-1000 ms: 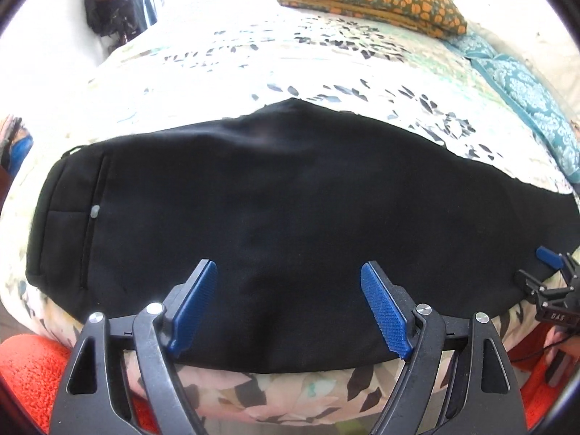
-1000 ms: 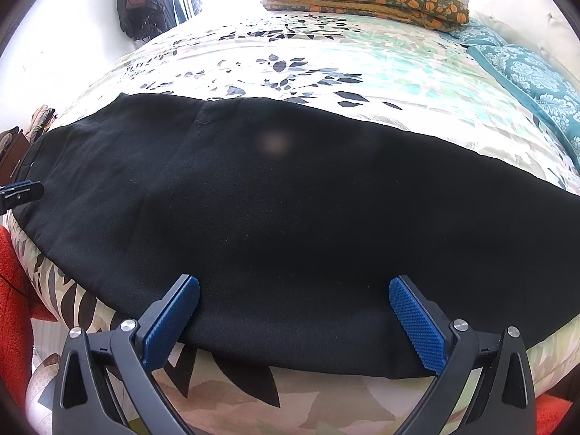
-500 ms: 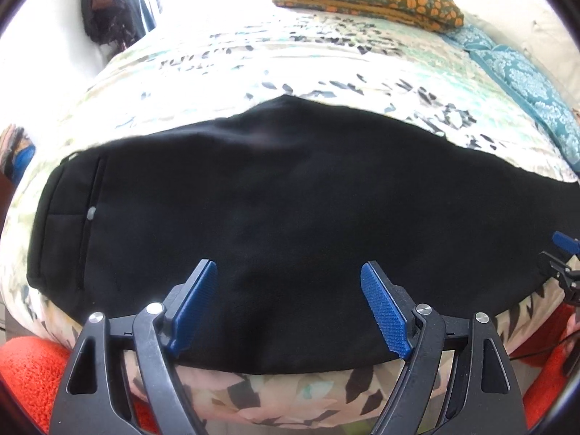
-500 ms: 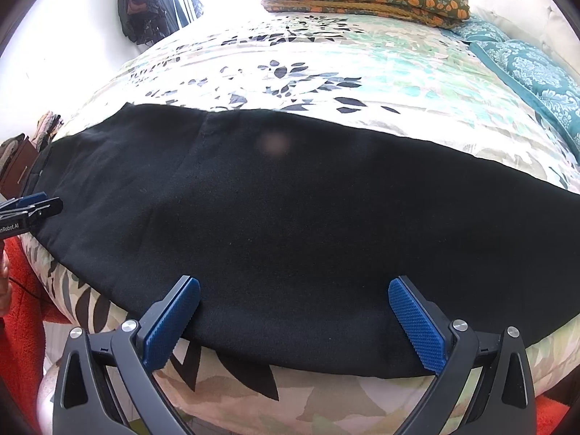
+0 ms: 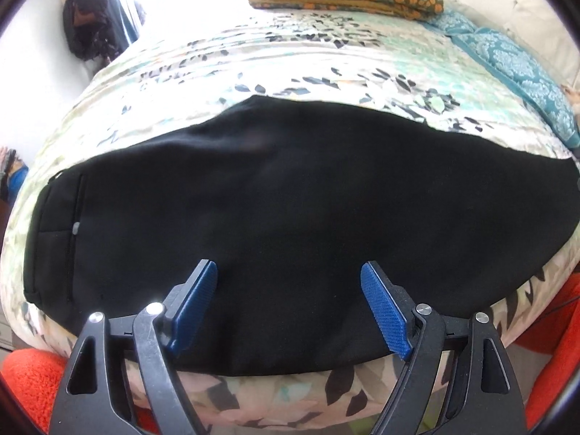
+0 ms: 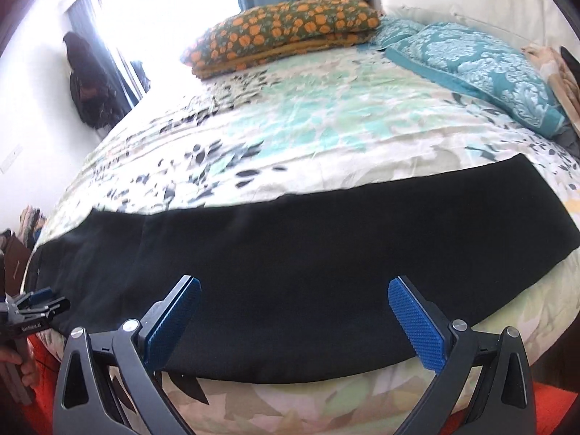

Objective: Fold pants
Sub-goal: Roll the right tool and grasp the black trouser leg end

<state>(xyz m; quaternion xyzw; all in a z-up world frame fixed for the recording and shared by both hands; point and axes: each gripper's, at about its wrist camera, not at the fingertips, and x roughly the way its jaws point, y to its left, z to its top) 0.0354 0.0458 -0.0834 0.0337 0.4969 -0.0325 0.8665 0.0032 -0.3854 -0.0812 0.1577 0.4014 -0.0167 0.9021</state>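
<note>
Black pants (image 5: 275,224) lie flat along the near edge of a bed, folded lengthwise, waistband and a zip pocket at the left. My left gripper (image 5: 290,304) is open and empty above the pants' near edge by the waist half. The pants also show in the right wrist view (image 6: 290,264), leg ends at the right. My right gripper (image 6: 293,320) is open and empty above the near edge of the leg half. The left gripper shows at the left edge of the right wrist view (image 6: 34,304).
The bed has a floral cover (image 6: 308,123). An orange-flowered pillow (image 6: 282,29) and a teal pillow (image 6: 467,69) lie at the far end. An orange rug (image 5: 29,384) lies on the floor below the bed edge. A dark bag (image 6: 90,87) hangs on the left wall.
My right gripper has swung to the right along the legs, so the leg ends now show. The left gripper has shifted slightly; the right gripper has left its view.
</note>
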